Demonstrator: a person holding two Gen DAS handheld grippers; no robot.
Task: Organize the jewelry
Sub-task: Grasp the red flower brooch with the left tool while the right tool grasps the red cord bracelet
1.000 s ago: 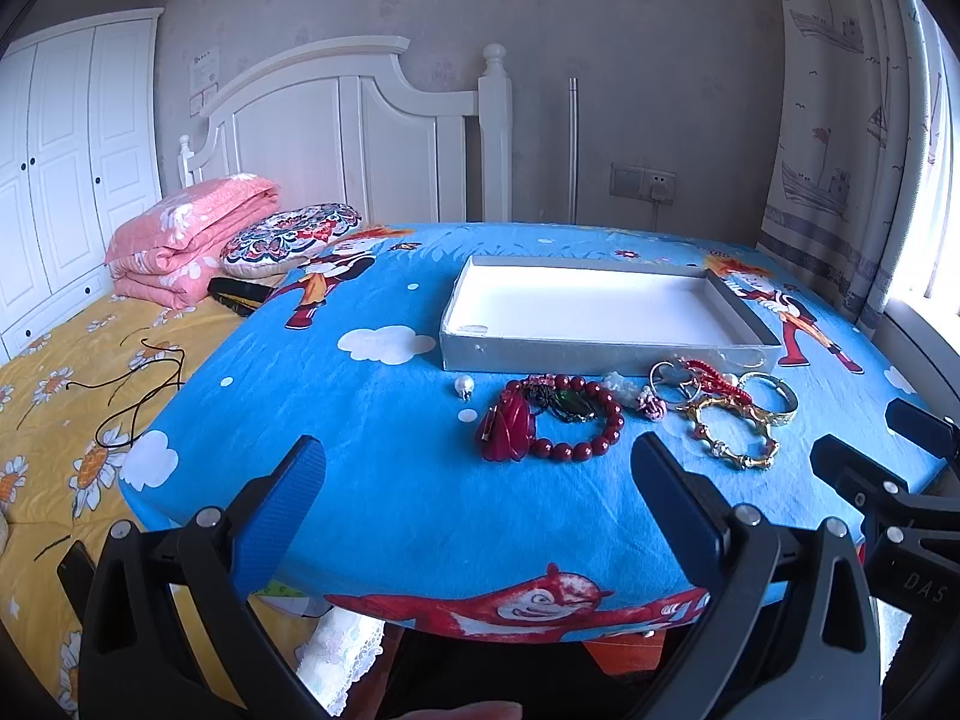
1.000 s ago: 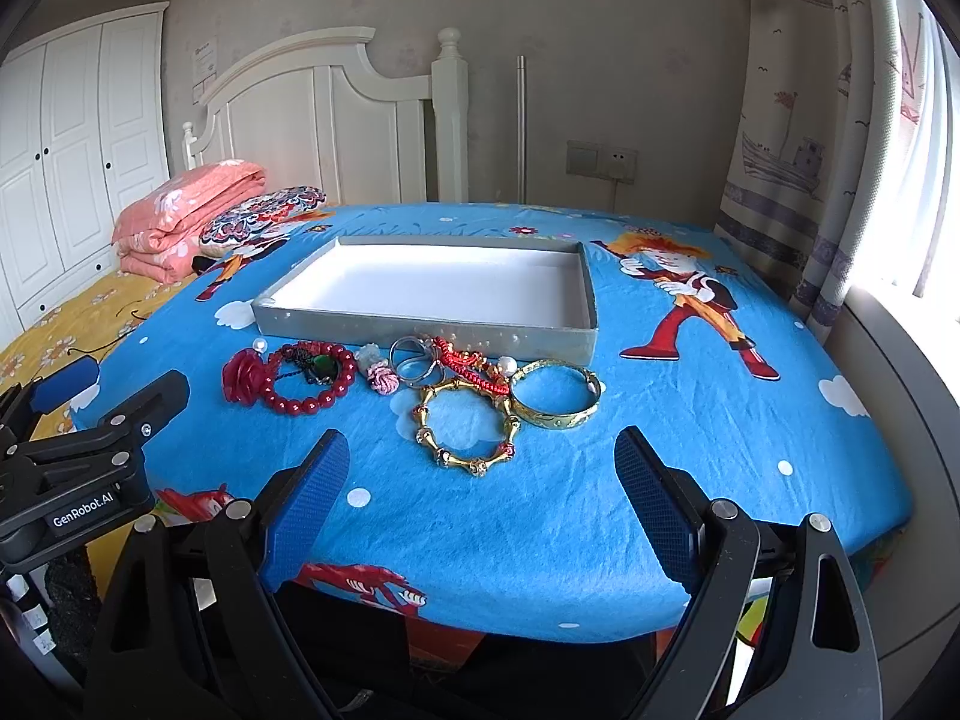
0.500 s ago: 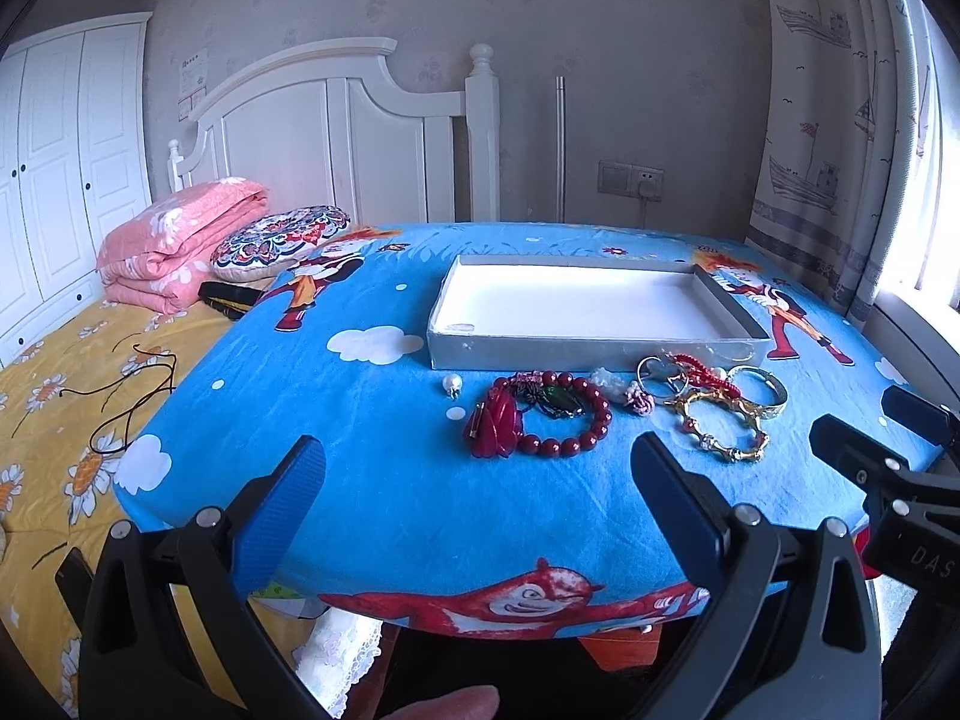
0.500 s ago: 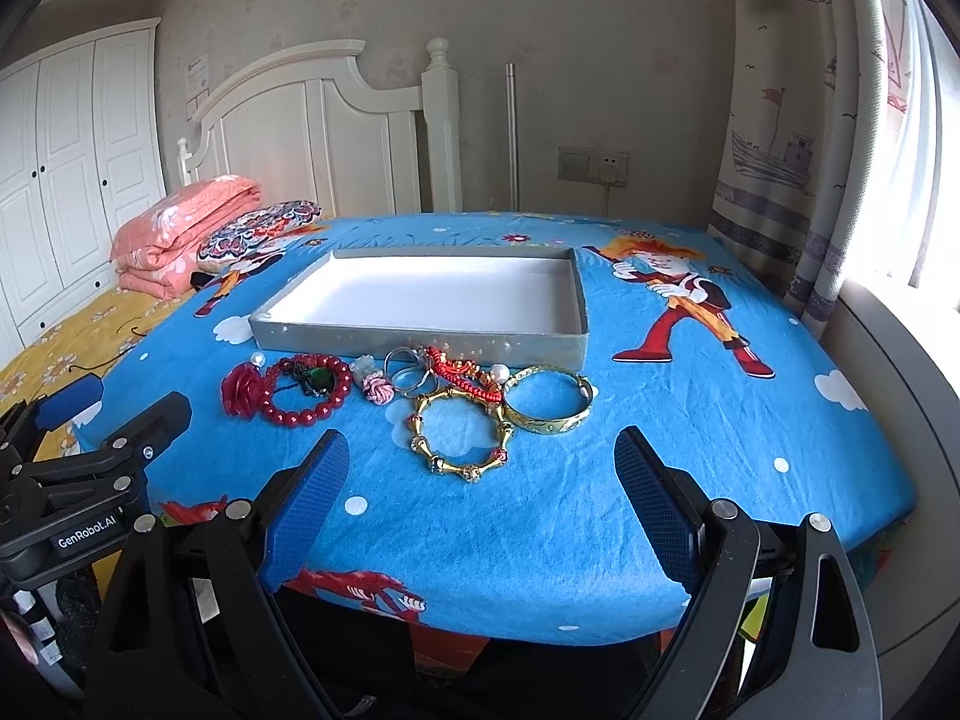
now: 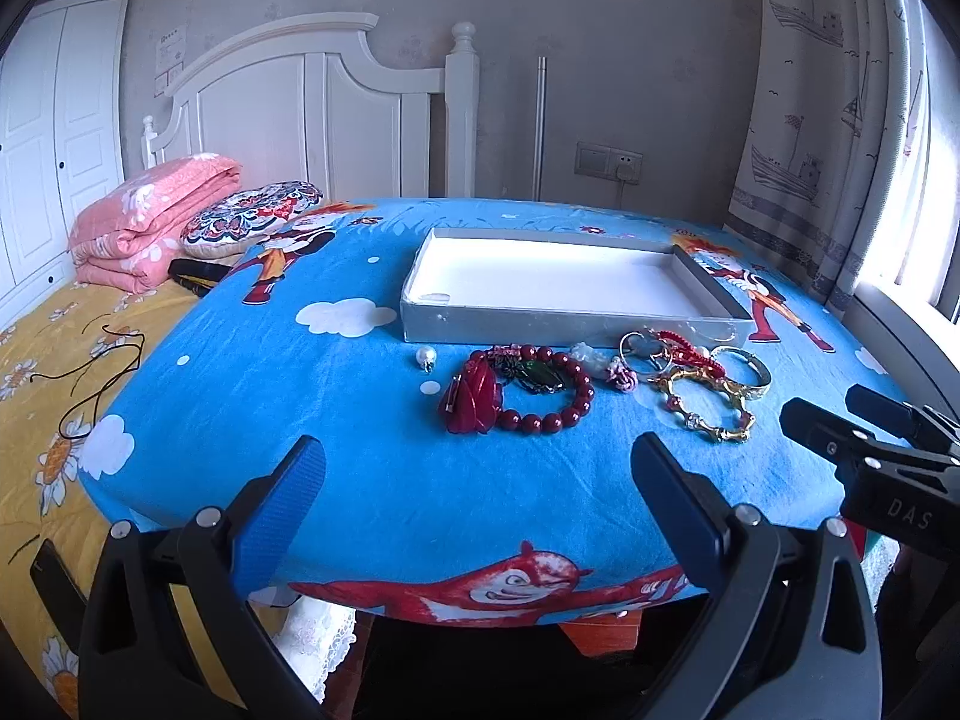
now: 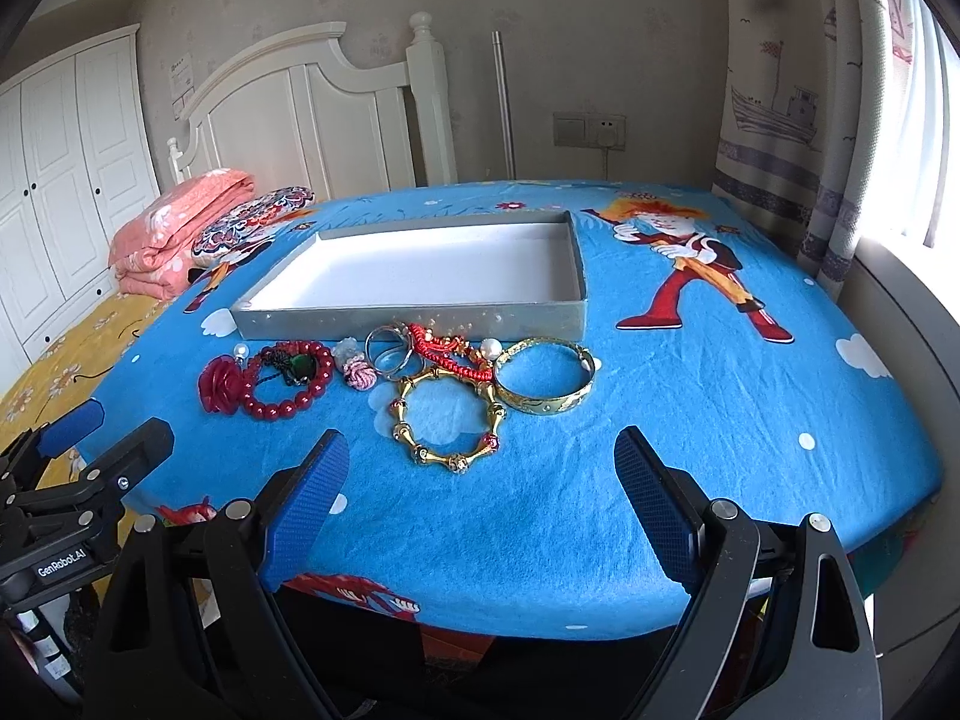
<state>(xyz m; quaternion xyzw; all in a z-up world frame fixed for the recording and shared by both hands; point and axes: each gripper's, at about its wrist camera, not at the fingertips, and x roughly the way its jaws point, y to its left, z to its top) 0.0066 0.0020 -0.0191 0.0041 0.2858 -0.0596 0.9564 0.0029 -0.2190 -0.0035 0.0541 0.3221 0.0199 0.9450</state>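
Nearest, at 6 o'clock in each wrist view, the left hand-held gripper and the right hand-held gripper hang over the bench edge with jaws spread wide and empty, probably poised to pick. Beyond them, toward 12 o'clock, the jewelry lies in a loose row: a red bead bracelet, a gold link bracelet and a gold bangle. Just behind sits the empty white tray, seemingly their destination.

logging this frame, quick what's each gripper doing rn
left gripper: open, holding nothing
right gripper: open, holding nothing
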